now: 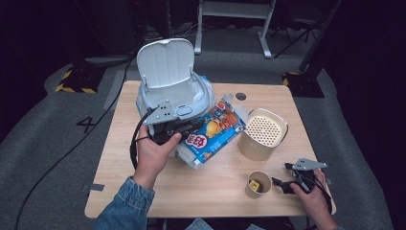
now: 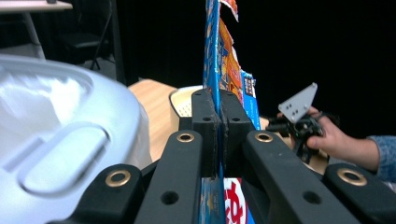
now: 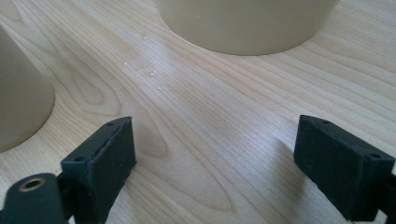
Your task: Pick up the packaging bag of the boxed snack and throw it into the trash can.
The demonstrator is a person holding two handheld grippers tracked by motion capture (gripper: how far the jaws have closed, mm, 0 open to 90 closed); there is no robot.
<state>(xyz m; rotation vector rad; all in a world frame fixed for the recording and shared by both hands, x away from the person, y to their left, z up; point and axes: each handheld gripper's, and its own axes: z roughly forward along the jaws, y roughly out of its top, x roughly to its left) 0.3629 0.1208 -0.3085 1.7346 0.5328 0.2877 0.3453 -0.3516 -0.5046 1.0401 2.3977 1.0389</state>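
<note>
Bright tabletop, dark surroundings, soft focus

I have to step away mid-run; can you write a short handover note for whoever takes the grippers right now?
Left gripper: shut on the blue snack bag, held beside the open white cooker.
Right gripper: open, holding nothing, low over the table near the small paper cup and the beige perforated container.
Done: bag gripped.
Left: probably emptying it; I cannot tell where.

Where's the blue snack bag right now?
In the high view the blue snack bag is mid-table, clamped in the left gripper, between the open white cooker on its left and the beige perforated container on its right.
</note>
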